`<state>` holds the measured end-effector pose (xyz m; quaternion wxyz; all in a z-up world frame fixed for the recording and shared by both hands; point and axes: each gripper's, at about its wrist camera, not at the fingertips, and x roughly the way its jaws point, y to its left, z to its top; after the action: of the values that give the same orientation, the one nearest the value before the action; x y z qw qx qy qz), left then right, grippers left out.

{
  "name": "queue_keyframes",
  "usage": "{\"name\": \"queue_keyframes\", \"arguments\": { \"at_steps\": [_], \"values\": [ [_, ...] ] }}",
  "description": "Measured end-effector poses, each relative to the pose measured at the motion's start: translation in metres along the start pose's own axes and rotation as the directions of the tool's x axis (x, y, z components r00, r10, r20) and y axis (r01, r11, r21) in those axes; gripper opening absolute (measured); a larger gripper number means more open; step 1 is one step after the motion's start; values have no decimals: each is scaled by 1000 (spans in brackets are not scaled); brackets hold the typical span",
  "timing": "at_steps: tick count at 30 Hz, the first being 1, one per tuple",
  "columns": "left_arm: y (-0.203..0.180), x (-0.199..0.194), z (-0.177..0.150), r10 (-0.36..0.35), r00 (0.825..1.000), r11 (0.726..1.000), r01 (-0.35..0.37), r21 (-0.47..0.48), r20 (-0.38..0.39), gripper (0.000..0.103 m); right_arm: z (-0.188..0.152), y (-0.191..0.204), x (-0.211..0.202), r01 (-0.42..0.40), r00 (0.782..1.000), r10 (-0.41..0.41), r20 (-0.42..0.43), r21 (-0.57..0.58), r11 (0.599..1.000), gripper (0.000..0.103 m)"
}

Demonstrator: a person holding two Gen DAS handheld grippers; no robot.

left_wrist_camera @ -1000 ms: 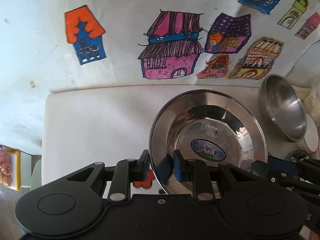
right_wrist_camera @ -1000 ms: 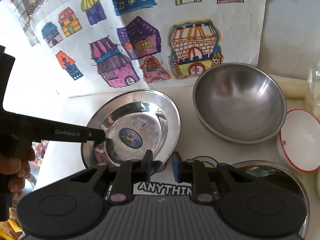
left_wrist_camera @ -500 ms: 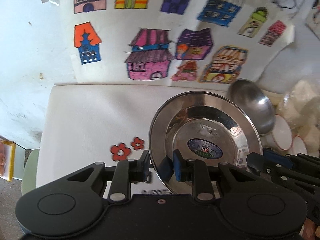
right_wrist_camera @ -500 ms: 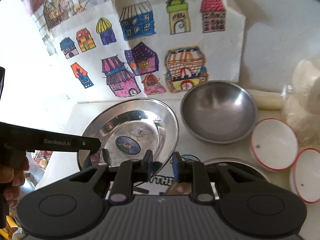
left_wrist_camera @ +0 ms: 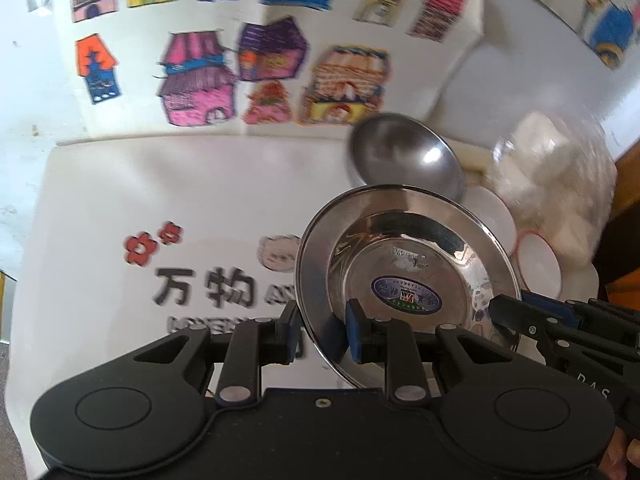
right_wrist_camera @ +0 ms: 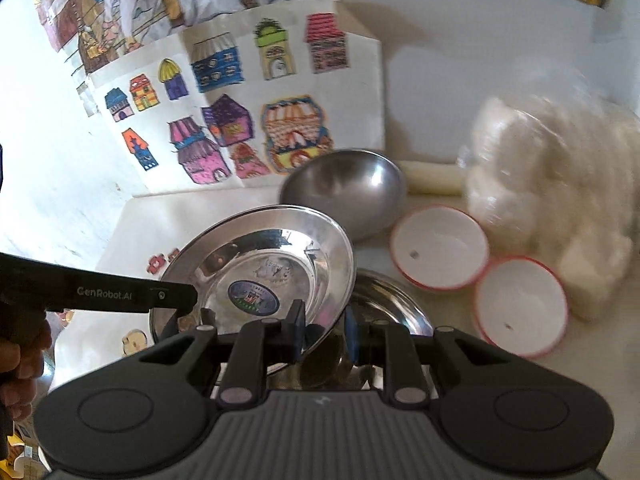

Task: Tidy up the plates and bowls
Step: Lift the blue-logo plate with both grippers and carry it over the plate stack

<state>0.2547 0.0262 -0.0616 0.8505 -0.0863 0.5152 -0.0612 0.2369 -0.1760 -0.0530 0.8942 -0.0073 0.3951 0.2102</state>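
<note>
A white table top printed with dark characters and red flowers [left_wrist_camera: 120, 208] is seen spread beneath and ahead of both tools. Beyond the right tool's tips, to their right, a clear bag of white lumps [right_wrist_camera: 560, 184] is found, and straight ahead a deep, dull steel bowl [right_wrist_camera: 352, 188] is set on the table. A shiny, wide-rimmed steel plate with a blue oval sticker [left_wrist_camera: 404, 280] is held between the two tools, tilted and apparently clear of the table. The left gripper [left_wrist_camera: 322, 334] is clamped on the plate's near-left rim, and the right gripper [right_wrist_camera: 324, 334] is clamped on its opposite rim. Directly under the right tool's tips a second shiny steel plate [right_wrist_camera: 392, 304] is lying, largely hidden. Two white bowls with red rims [right_wrist_camera: 440, 252] are placed side by side just right of those tips.

The carrying step is judged to be in hand. For the next move, the held plate would need to be levelled over the lying plate, lowered until nested, and only then released by both tools.
</note>
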Motion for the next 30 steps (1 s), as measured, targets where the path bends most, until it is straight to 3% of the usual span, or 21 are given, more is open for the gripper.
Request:
{"name": "queue_keyframes", "arguments": {
  "at_steps": [16, 30],
  "values": [
    [-58, 11, -16, 11, 999, 1000, -10, 18, -44, 26, -26, -52, -22, 2, 999, -2, -46, 6, 1000, 24],
    [-61, 11, -21, 53, 995, 999, -52, 13, -79, 27, -37, -60, -16, -24, 994, 21, -106, -27, 999, 24]
  ]
}}
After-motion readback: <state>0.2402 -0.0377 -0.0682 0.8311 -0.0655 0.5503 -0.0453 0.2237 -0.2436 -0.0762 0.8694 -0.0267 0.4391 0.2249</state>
